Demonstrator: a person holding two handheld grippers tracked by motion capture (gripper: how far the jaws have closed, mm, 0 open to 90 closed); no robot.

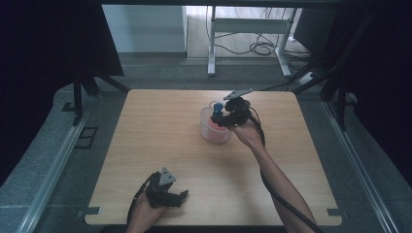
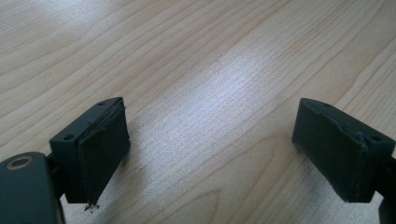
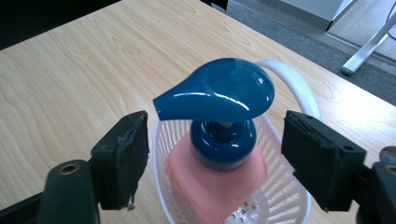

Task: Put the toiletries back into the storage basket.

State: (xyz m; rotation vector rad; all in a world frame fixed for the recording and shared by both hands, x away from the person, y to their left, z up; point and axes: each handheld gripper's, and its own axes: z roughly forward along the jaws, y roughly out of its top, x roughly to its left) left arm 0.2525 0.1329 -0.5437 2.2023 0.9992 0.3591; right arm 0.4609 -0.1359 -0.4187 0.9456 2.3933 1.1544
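Pump bottle [image 3: 219, 140] in basket [image 3: 280, 196] sits between right gripper's [image 3: 215, 154] parted jaws.

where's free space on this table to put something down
Bare wood lies left of the white basket across the table, and along the near edge between the left tool and the right forearm. It is crowded at the basket, where the right tool flanks the pump bottle.
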